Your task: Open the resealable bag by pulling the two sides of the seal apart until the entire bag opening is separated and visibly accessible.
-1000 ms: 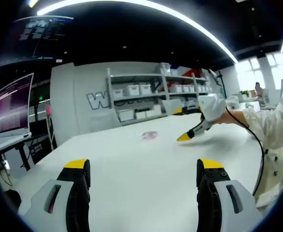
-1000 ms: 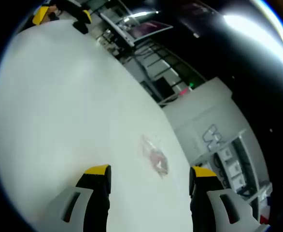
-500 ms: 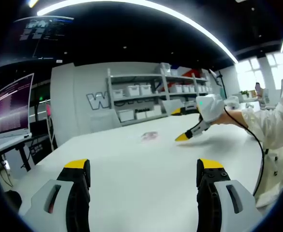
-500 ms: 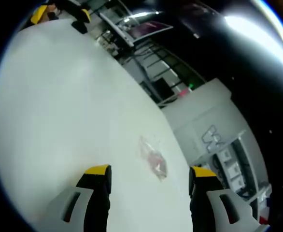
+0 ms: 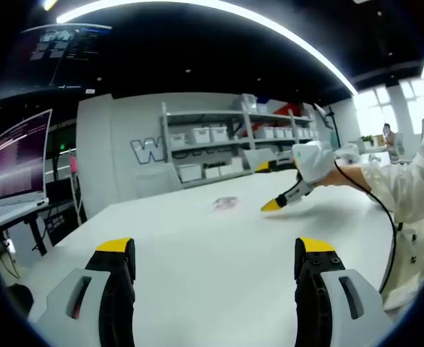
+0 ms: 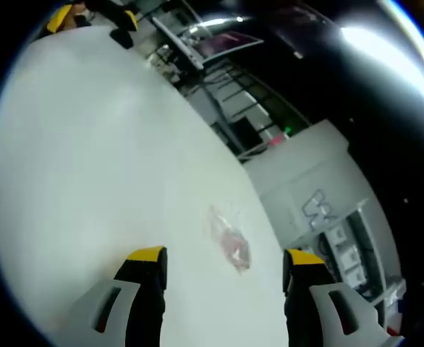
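White table (image 5: 197, 238), resealable bag (image 6: 229, 241) flat on it; both tools wide open, empty

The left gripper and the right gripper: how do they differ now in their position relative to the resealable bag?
The right gripper hovers close to the resealable bag, which lies just beyond its jaws; the left gripper stays far from the bag, across the white table. Both are open, yellow-tipped, and holding nothing.

A lab: storage-bin shelves (image 5: 226, 141), monitor (image 5: 20, 155), large white table (image 5: 197, 238).
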The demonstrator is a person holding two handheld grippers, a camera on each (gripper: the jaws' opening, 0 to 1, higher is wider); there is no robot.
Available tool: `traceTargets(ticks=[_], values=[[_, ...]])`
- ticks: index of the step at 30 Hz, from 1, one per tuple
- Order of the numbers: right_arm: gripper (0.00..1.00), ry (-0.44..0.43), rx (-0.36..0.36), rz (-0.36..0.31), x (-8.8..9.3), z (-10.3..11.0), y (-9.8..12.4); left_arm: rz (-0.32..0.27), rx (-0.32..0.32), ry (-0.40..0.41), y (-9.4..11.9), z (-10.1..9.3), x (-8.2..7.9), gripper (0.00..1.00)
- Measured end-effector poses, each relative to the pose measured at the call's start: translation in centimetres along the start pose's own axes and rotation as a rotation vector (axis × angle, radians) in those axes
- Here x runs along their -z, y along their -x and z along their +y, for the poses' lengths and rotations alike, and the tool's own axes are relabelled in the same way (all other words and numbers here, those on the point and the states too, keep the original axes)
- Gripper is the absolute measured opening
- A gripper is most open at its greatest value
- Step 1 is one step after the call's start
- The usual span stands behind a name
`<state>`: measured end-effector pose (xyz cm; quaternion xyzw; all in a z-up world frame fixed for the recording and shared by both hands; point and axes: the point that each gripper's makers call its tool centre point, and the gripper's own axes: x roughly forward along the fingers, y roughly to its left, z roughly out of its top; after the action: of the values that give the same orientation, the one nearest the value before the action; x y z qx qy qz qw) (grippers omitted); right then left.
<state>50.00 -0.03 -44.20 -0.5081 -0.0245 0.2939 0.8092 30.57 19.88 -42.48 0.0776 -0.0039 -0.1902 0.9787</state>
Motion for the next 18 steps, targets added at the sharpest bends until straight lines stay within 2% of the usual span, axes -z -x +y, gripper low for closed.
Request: traceTargets(ticks=[18], values=[[0.64, 0.011, 0.006, -0.007, -0.09, -0.01, -0.71, 0.0, -0.005, 0.005, 0.16, 0.13, 0.11, 0.9]])
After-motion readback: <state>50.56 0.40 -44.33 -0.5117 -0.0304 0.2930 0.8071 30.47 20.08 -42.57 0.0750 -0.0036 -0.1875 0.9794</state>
